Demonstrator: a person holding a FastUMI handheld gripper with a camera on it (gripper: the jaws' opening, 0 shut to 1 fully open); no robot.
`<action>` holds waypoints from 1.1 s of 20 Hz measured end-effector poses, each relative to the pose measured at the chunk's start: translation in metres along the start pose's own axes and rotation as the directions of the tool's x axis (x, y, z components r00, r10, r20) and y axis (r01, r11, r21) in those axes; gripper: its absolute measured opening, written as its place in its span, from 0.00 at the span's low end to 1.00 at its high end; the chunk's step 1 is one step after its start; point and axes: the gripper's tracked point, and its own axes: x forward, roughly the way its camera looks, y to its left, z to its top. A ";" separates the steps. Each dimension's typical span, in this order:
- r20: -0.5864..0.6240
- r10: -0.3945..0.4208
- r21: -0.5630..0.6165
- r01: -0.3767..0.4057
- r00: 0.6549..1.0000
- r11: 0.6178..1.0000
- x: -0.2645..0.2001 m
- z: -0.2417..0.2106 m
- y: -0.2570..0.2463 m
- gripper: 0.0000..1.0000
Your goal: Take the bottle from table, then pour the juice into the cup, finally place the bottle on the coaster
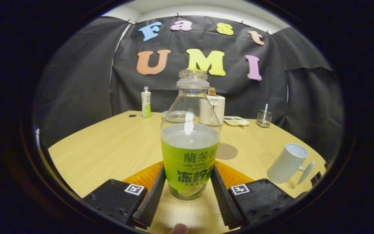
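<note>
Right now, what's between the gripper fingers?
In the gripper view, the uncapped bottle stands upright on the table between the gripper fingers, which flank its base.

The clear glossy plastic bottle wears a smooth green printed wrap and catches a bright glare on its shoulder. The gripper presses ribbed, matt fingers against both its sides. The pale wooden table shows fine grain under a satin finish. Just beyond lies a round brown coaster, matt and cork-like. Near right, the white mug looks smooth and dull. Far right stands a shiny metal wire holder.
</note>
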 end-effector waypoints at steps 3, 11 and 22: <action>0.024 0.004 0.068 -0.005 1.000 0.998 -0.008 0.014 -0.010 0.80; 0.096 0.119 0.349 -0.145 0.988 0.926 -0.013 0.045 -0.029 0.78; 0.232 0.240 0.723 -0.333 0.943 0.605 -0.002 0.072 -0.037 0.78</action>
